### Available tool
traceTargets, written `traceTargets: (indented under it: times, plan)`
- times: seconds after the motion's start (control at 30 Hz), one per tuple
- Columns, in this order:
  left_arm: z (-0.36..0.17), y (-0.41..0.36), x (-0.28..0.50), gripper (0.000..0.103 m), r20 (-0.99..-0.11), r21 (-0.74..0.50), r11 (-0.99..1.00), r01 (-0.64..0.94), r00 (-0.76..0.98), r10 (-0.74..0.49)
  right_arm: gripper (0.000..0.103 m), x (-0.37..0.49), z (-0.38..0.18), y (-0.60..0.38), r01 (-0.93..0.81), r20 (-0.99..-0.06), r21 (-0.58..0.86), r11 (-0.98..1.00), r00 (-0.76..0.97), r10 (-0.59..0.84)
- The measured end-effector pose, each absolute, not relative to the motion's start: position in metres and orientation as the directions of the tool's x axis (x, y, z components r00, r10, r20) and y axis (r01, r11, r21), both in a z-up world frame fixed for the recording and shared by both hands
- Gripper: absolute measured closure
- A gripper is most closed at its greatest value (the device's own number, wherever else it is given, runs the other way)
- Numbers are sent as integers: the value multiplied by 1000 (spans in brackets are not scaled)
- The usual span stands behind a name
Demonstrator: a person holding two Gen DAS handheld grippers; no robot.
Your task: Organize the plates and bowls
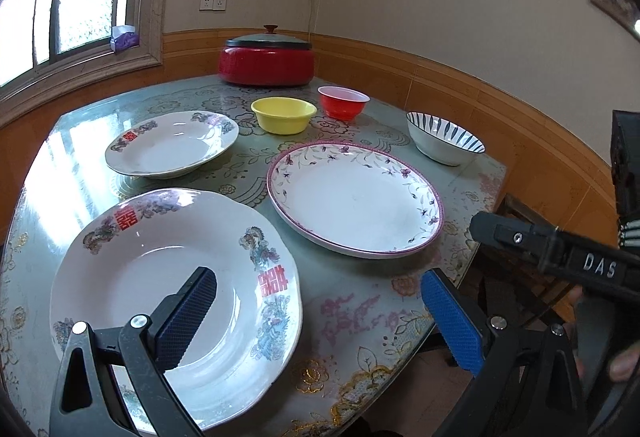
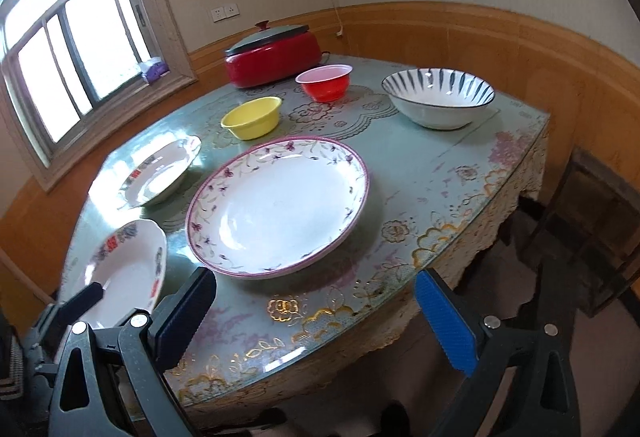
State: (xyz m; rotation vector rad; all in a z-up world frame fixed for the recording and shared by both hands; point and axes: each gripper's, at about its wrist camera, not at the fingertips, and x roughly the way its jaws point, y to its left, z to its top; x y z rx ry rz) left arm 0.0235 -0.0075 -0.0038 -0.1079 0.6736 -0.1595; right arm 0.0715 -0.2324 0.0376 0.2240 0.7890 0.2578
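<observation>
The left gripper point(image 1: 320, 317) stands wide apart and empty, one blue pad above the near plate with red characters point(image 1: 176, 301), the other beyond its rim, over the floral tablecloth point(image 1: 352, 317). The right gripper point(image 2: 316, 317) is likewise spread wide, holding nothing, hanging at the table's near edge just short of the purple-rimmed plate point(image 2: 278, 207). Farther out from the near plate lies a second plate with red characters point(image 1: 172, 143), apart from the other two. Behind the plates sit three bowls, all upright and separate — a yellow bowl point(image 1: 284, 115), a red bowl point(image 1: 343, 102) just beside it, and a blue-striped bowl point(image 1: 444, 137) near the right edge. At the far end stands a red lidded cooker point(image 1: 266, 59)
</observation>
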Motion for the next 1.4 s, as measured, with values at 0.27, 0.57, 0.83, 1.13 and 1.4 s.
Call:
traceTargets:
  times: [0.27, 0.57, 0.83, 1.13, 1.4]
  plan:
    - [14, 3, 66, 0, -638, -243, 964, 106, 731, -241, 2, 129, 38, -263, -180, -670, 431, 884, 592, 448]
    - [20, -14, 117, 0, -654, -190, 977, 92, 731, -196, 33, 202, 17, -268, -251, -731, 424, 870, 473, 492]
    - [10, -11, 160, 0, -743, -145, 989, -18, 662, -97, 66, 241, -7, -263, -308, -772, 441, 843, 349, 531]
    - [-4, -2, 189, 6, -794, -116, 986, -118, 608, -20, 87, 262, -16, -254, -419, -821, 343, 841, 301, 485]
    - [-21, -7, 206, 21, -837, -113, 985, -132, 547, -23, 88, 272, -13, -246, -534, -850, 277, 799, 252, 463]
